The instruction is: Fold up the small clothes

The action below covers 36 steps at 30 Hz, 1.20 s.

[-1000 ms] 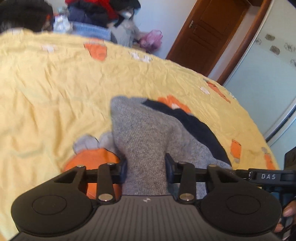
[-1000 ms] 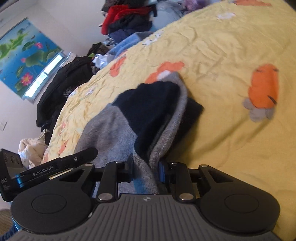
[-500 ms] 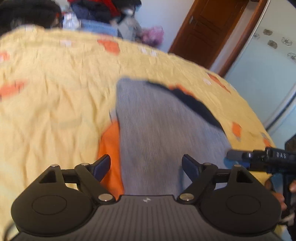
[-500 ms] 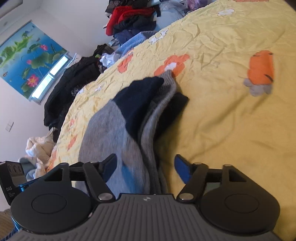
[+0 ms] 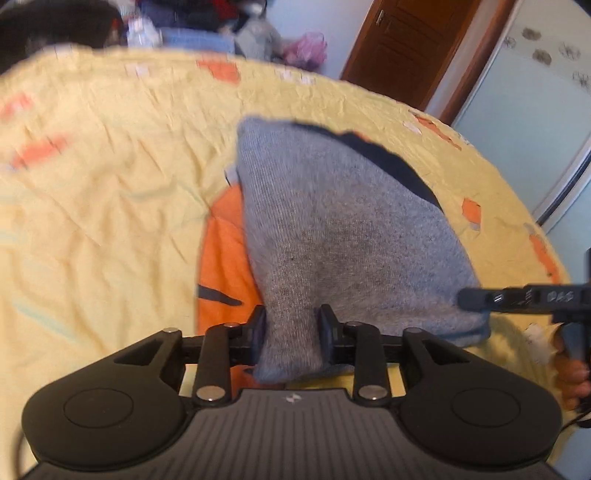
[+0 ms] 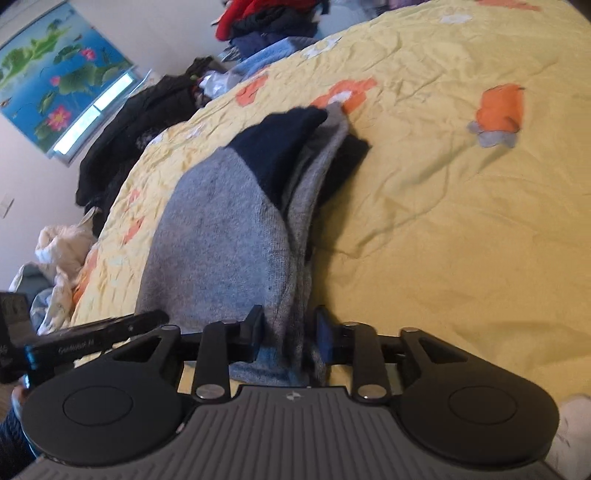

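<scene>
A pair of grey socks [image 5: 343,221] with dark navy ends [image 6: 280,147] lies stacked on the yellow bedsheet [image 5: 110,184]. My left gripper [image 5: 291,325] holds the near end of the grey fabric between its pads, and its jaws are closing on it. In the right wrist view the same socks [image 6: 221,229] run away from me. My right gripper [image 6: 290,328] pinches their near edge where the layers meet, its jaws closing too. The sock ends behind the fingers are hidden.
The sheet has orange prints [image 6: 498,110]. Piles of clothes sit beyond the bed's far edge [image 6: 266,22] and dark garments at its side [image 6: 140,122]. A brown door [image 5: 406,48] stands at the back right. A hand [image 5: 572,380] shows at the right.
Both grippers let go and spread wide half a second ago, slid along the socks, and have closed again on the near end of the grey fabric.
</scene>
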Each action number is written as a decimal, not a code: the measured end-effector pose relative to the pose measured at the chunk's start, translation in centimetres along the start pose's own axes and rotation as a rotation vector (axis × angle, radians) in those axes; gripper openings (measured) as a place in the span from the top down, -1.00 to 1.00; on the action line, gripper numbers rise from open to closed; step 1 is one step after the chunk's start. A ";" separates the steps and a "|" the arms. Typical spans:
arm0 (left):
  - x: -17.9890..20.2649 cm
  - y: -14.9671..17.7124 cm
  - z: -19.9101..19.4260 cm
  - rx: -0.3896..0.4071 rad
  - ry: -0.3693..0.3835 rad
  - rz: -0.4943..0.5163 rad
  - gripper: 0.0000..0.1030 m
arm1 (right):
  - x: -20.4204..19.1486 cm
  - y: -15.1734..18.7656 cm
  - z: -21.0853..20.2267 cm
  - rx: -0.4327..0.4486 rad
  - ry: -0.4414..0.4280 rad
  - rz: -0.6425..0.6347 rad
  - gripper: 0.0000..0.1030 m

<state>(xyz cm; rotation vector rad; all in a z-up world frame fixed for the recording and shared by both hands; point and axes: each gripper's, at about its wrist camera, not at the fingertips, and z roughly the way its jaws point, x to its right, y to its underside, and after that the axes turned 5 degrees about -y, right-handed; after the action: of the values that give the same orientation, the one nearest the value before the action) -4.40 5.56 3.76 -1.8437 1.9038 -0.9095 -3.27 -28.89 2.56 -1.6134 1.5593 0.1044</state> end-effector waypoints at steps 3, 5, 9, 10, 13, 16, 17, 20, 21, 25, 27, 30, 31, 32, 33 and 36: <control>1.3 1.0 -3.1 0.153 -0.100 0.063 -0.55 | -2.7 1.6 -2.6 0.112 0.126 -0.156 -0.28; 2.3 2.2 -4.6 0.282 -0.172 0.059 -0.94 | -3.9 3.2 -3.6 0.160 0.191 -0.211 -0.60; 4.5 3.4 -3.0 0.254 -0.149 0.122 -0.94 | -4.6 5.1 -2.9 0.151 0.245 -0.235 -0.68; 4.9 3.8 -2.3 0.232 -0.153 0.132 -0.94 | -4.6 5.3 -2.6 0.144 0.269 -0.219 -0.70; 5.5 5.0 -0.7 0.211 -0.183 0.158 -0.94 | -4.9 6.0 -1.6 0.136 0.343 -0.212 -0.82; 5.6 5.9 0.6 0.182 -0.197 0.172 -0.94 | -5.4 7.2 -1.6 0.172 0.371 -0.232 -0.99; 5.6 6.2 1.1 0.155 -0.190 0.177 -0.95 | -5.4 7.3 -1.6 0.180 0.379 -0.242 -0.99; 5.4 6.4 1.3 0.149 -0.165 0.177 -1.00 | -6.1 7.1 -2.1 0.219 0.422 -0.305 -0.99; 5.5 6.5 1.3 0.148 -0.166 0.186 -1.00 | -6.4 6.9 -2.8 0.259 0.425 -0.326 -0.99; 5.6 6.5 1.2 0.150 -0.167 0.184 -1.00 | -7.8 6.0 -6.4 0.375 0.391 -0.378 -0.99; 5.7 6.5 1.2 0.149 -0.168 0.184 -1.00 | -8.5 5.8 -8.0 0.386 0.386 -0.400 -0.99; 5.5 6.4 1.3 0.148 -0.166 0.184 -1.00 | -9.9 6.1 -10.3 0.414 0.385 -0.446 -0.99; 5.6 6.4 1.3 0.149 -0.167 0.184 -1.00 | -10.3 6.3 -11.1 0.423 0.375 -0.452 -0.99; 5.6 6.4 1.3 0.149 -0.167 0.184 -1.00 | -10.5 6.4 -11.8 0.424 0.354 -0.446 -0.99; 5.5 6.4 1.3 0.149 -0.167 0.184 -1.00 | -10.7 6.6 -12.4 0.416 0.322 -0.429 -0.99; 5.6 6.4 1.3 0.149 -0.171 0.181 -1.00 | -10.4 7.4 -12.4 0.369 0.249 -0.344 -0.99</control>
<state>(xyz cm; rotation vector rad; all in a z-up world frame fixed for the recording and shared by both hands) -9.00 -0.46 -0.28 -1.5812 1.8111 -0.7846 -17.85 -27.31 12.69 -1.6086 1.3567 -0.5569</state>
